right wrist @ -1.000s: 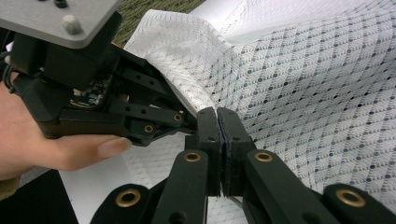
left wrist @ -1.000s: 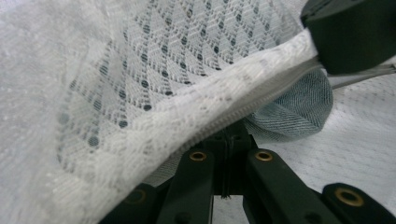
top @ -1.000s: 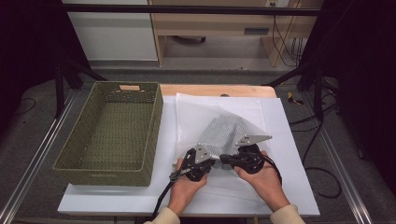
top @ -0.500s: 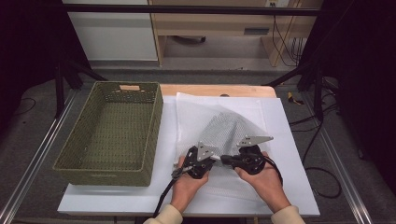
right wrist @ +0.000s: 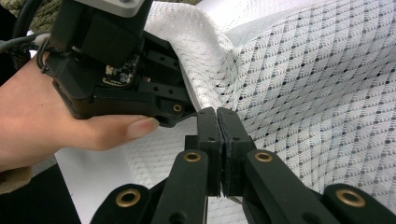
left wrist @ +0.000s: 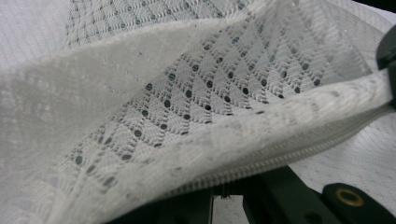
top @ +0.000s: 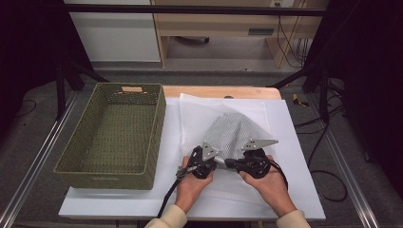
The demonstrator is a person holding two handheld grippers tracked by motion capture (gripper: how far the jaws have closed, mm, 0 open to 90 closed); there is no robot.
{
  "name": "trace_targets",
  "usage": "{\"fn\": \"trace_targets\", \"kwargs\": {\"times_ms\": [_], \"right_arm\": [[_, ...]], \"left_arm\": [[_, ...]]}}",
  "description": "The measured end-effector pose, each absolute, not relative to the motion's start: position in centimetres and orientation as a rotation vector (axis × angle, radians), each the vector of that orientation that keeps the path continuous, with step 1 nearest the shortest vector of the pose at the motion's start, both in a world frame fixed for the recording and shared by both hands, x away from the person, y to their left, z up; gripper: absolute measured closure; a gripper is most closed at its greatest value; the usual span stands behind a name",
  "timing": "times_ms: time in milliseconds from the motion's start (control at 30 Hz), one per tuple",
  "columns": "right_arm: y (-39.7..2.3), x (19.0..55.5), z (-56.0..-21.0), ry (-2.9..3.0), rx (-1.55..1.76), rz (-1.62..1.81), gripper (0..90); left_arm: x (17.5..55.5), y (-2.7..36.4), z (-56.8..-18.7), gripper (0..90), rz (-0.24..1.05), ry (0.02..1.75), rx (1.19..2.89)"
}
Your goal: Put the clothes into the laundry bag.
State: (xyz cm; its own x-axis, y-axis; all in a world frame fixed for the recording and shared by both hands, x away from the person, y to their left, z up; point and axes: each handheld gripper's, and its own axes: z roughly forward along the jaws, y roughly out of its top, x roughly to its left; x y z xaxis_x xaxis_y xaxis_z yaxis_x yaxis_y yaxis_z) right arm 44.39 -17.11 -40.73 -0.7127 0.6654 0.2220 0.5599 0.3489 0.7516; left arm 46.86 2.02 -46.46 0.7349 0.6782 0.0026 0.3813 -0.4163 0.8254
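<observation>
A white mesh laundry bag (top: 233, 130) with a zipper lies on the white board, its near edge lifted between both grippers. My left gripper (top: 216, 164) is shut on the bag's rim, and the zipper edge (left wrist: 261, 163) drapes over its jaws. The bag's mouth (left wrist: 196, 84) gapes open, showing the dotted mesh inside. My right gripper (right wrist: 218, 116) is shut on the same rim just to the right of the left gripper (right wrist: 180, 109). The two grippers' tips sit almost together. A hand holds each gripper from the near side.
A deep green woven basket (top: 157, 137) stands at the left, empty. A thin white sheet (top: 195, 111) lies under the bag on the white board (top: 294, 156). The wooden table edge (top: 218, 91) shows behind. Black stand legs flank both sides.
The left gripper has edged slightly right, toward the right gripper. The bag's near rim stays lifted between them.
</observation>
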Motion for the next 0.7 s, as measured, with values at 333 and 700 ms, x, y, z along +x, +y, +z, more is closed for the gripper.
{"fn": "trace_targets", "kwargs": {"times_ms": [333, 700], "right_arm": [[-17.07, 44.44, -40.92, 2.481, 1.126, 1.296, 89.1], [-17.07, 44.45, -41.13, 2.484, 1.141, 1.296, 89.1]], "left_arm": [[47.29, 1.82, -46.51, 90.0, 0.431, 0.806, 2.056], [47.61, 1.66, -46.64, 90.0, 0.436, 0.81, 2.052]]}}
